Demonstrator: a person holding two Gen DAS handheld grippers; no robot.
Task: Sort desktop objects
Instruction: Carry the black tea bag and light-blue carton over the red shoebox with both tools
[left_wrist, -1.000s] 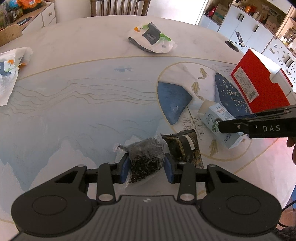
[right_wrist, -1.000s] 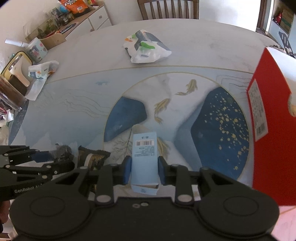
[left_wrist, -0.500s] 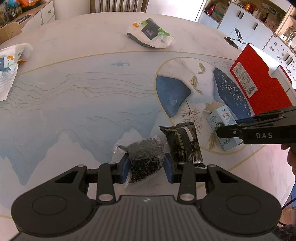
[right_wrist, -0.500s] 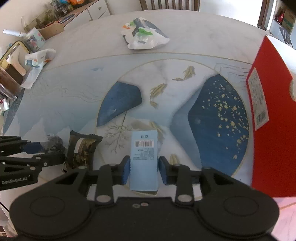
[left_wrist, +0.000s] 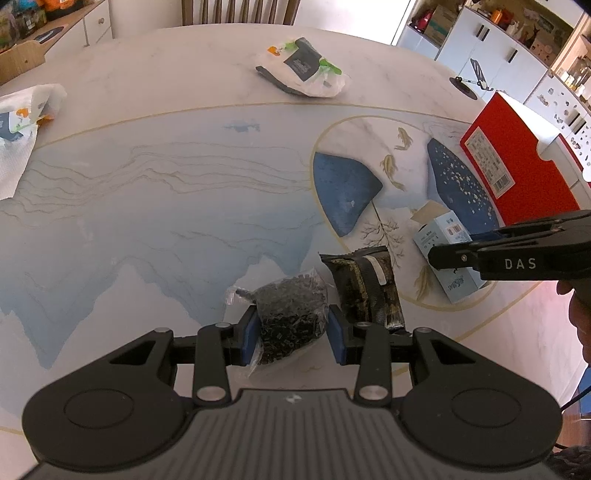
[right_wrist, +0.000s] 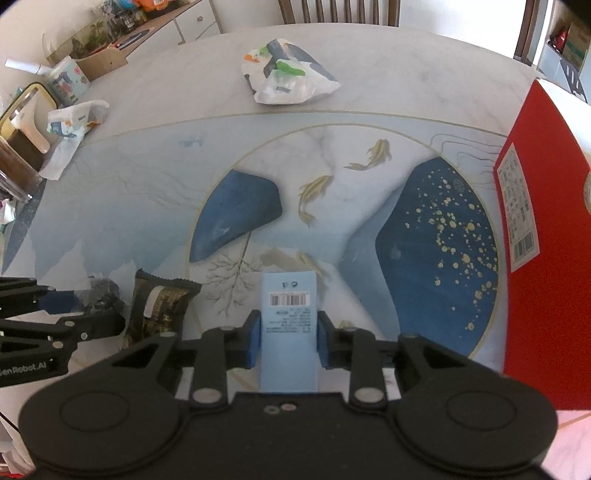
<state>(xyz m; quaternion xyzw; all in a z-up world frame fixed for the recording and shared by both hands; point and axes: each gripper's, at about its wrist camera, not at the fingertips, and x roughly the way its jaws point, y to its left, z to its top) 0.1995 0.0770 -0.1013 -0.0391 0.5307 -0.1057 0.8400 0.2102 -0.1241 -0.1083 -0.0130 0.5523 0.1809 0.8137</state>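
Though gripped — box between right claw pads

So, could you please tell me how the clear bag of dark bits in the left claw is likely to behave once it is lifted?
The clear bag of dark bits will probably sag around the left claw, since its film is crinkled and loose. The contents look granular, so they may shift downward. It seems light for its size.

Each black tool has blue pads, silver screws and white lettering.
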